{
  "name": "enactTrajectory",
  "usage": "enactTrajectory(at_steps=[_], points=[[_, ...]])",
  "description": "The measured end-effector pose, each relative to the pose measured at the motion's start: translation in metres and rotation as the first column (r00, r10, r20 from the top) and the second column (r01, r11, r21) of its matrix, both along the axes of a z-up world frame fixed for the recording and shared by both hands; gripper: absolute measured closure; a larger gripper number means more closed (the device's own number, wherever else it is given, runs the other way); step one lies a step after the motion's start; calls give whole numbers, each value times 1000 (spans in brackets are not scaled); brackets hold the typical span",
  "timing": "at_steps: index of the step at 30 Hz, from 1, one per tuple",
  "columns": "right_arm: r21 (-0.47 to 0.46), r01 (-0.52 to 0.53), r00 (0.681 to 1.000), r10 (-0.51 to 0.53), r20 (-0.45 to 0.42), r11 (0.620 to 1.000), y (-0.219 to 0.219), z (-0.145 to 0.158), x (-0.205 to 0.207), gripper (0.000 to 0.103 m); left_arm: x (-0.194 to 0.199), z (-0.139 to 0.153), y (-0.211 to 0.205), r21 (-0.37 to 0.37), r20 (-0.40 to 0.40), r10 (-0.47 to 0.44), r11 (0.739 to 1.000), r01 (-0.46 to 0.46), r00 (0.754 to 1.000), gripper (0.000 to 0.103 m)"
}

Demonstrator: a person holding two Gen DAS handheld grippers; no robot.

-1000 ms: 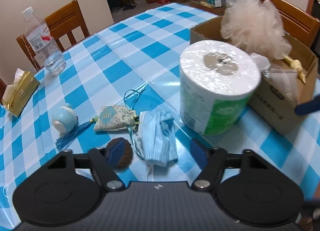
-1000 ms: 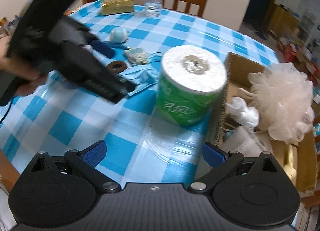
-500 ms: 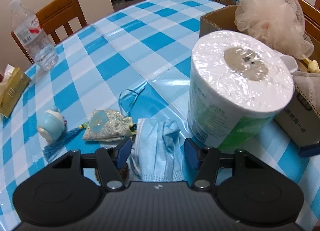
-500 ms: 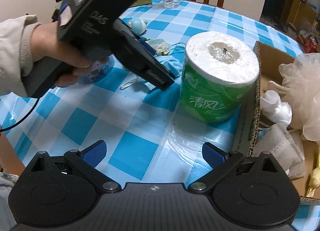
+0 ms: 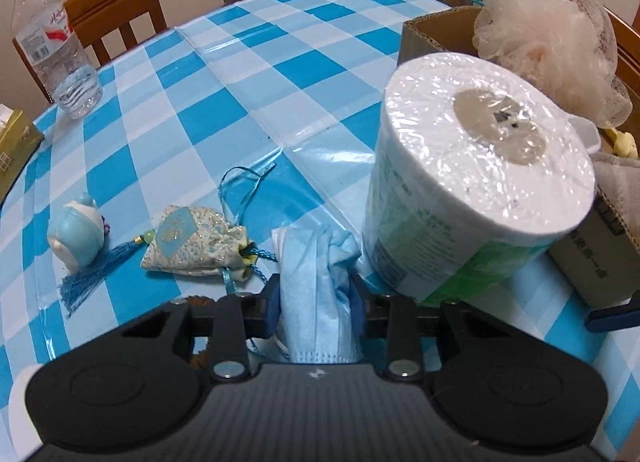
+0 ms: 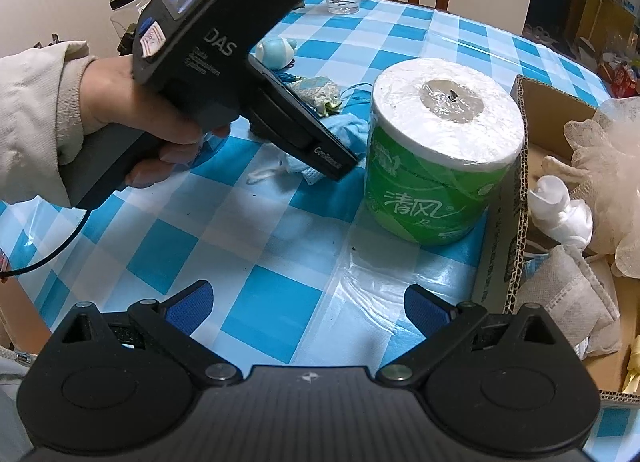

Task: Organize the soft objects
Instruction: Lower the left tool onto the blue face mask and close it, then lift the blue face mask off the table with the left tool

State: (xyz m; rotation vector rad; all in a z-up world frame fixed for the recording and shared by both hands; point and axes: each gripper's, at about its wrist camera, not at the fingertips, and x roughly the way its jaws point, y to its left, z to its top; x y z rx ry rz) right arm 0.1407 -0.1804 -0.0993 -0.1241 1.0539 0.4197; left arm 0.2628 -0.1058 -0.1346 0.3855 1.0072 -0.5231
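Observation:
A crumpled light-blue face mask (image 5: 312, 262) lies on the checked tablecloth just left of a wrapped toilet roll (image 5: 472, 165). My left gripper (image 5: 316, 298) is closing on the mask, and its blue pads press the bunched fabric from both sides. In the right wrist view a hand (image 6: 132, 117) holds that gripper tilted down over the mask (image 6: 348, 133), beside the roll (image 6: 440, 141). My right gripper (image 6: 306, 300) hovers open over bare tablecloth near the cardboard box (image 6: 516, 197), nothing between its fingers.
The box (image 5: 432, 29) holds a pale mesh loofah (image 5: 548, 41) and white cloths. Left of the mask lie a patterned sachet with a tassel (image 5: 192, 242) and a small blue toy (image 5: 76, 229). A water bottle (image 5: 52, 41), a tissue pack (image 5: 16, 145) and chairs stand beyond.
My left gripper came down and forward over the mask and its jaws narrowed from wide apart to pinching the fabric. The right gripper stays open, almost in place.

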Motion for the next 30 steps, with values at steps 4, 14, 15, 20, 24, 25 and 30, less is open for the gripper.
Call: enactTrajectory(at_steps=[4,14,15,20,24,25,30], points=[[-3,1,1000,-1,6,1000,-1,0,1,0,-4,3,2,-7,-3,4,1000,-4,1000,77],[-12,10,1000,-9,24,1000,-1,0,2,0,-23,35,21,-61,3,32,998,-32,999,77],[-11,10,1000,-10,27,1000,-1,0,2,0,-25,38,24,-65,4,38,997,-38,999,77],[-10,13,999,-12,47,1000,2,-3,6,7,-37,56,37,-85,5,79,993,-78,997,77],[-10,0,998,1,60,1000,11,-7,12,17,-44,66,48,-86,8,117,989,-116,993,77],[-7,-6,998,6,63,1000,13,-8,14,17,-45,69,52,-86,8,130,988,-129,991,77],[-15,-55,993,56,106,998,33,-13,23,24,-50,80,71,-91,7,191,978,-190,982,77]])
